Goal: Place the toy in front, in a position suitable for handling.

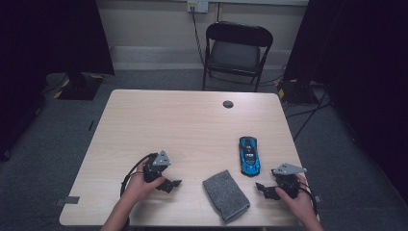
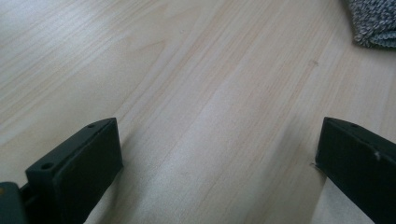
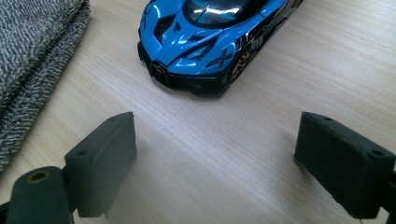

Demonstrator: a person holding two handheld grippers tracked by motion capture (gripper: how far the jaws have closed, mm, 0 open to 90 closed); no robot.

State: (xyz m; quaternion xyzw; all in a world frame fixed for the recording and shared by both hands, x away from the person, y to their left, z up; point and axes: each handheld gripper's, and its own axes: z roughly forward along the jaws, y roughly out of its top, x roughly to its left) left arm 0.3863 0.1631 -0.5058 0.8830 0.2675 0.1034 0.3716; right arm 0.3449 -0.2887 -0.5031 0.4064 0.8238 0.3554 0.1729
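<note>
So we've got the left gripper (image 1: 169, 185) sitting low over the near left part of the table (image 1: 183, 120), jaws spread wide with nothing but bare wood between them. In the left gripper view we can just catch a corner of the grey cloth (image 2: 373, 21) off at the top right.

Our right gripper (image 1: 262, 188) is down near the right front corner, jaws also wide apart and empty. The blue toy car (image 1: 249, 155) sits just beyond it on the right side of the table, nose pointing back toward us. In the right gripper view the car (image 3: 210, 37) is right ahead of the jaws, not touching them, with the cloth (image 3: 32, 60) lying off to one side.

From the high view the folded cloth (image 1: 226, 194) lies between our two grippers near the front edge, just beside the car but apart from it.
</note>
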